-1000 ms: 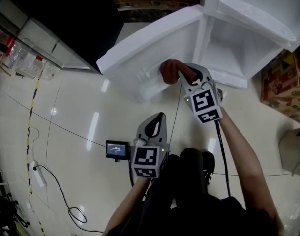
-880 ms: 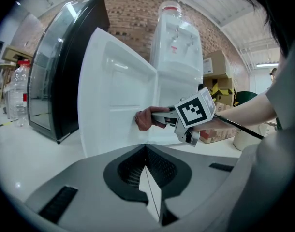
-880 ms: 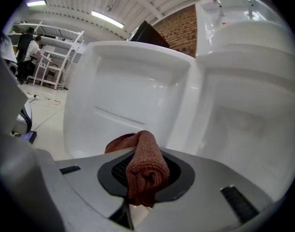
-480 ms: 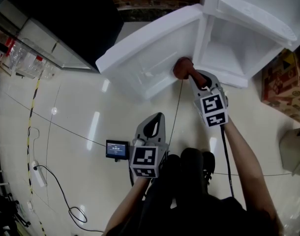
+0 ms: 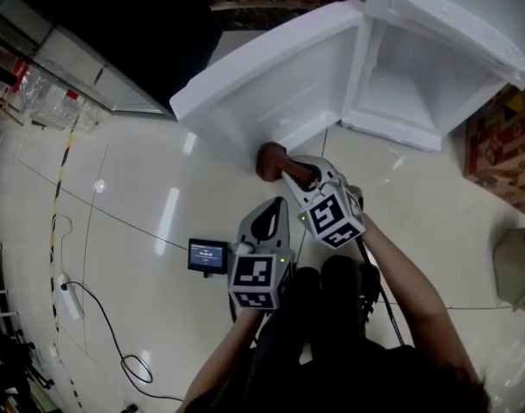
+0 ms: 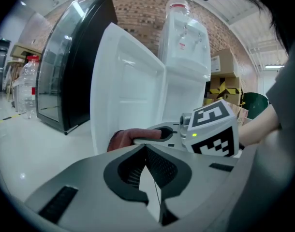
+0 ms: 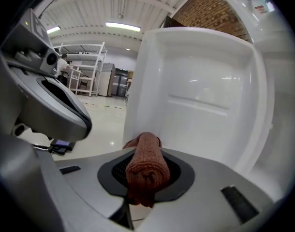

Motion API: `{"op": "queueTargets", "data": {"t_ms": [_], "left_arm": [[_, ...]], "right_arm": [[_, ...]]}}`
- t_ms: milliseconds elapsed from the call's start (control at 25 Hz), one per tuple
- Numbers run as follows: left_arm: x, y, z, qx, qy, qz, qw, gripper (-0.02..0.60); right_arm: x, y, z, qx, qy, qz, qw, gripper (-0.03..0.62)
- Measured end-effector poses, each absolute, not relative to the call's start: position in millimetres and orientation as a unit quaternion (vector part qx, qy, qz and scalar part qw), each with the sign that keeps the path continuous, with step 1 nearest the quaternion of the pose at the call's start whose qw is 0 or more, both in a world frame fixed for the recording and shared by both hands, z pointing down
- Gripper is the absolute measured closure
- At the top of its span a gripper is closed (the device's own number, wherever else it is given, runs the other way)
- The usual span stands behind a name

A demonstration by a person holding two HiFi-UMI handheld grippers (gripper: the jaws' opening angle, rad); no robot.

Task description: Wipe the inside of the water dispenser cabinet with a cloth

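While the right gripper [image 7: 145, 180] clamps the cloth [image 7: 147, 161], left gripper [image 6: 146, 149] sits closed

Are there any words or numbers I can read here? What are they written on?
No text here can be read.
Small screen on the floor: lit figures, too small to read.
Red sticker on the dispenser: blurred.
Cardboard box: coloured print, too blurred.
Bottles: red labels, too small.
Marker cubes: only black-and-white squares, no words.
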State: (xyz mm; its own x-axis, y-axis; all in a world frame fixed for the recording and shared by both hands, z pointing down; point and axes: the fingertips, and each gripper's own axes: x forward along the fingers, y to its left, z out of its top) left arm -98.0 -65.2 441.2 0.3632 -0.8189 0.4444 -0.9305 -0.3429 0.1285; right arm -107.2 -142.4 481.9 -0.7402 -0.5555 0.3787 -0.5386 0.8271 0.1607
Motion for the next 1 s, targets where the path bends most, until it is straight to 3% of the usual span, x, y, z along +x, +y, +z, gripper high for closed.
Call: {"op": "queueTargets", "data": {"t_ms": [600, 1000], "left_arm": [[-92.1, -65.1, 440.4, 0.813, -0.531, 0.153, 0.183, 0.601], [-87.7, -65.8, 441.2, 0.816, -0.528, 0.151, 0.183, 0.601]], "right_arm": [[69.0, -247.1, 487.0, 0.516, -0.825, 0.048, 0.224, 0.508], [71.2, -212.2, 465.1, 0.523, -0.832, 0.063, 0.173, 0.508]]}}
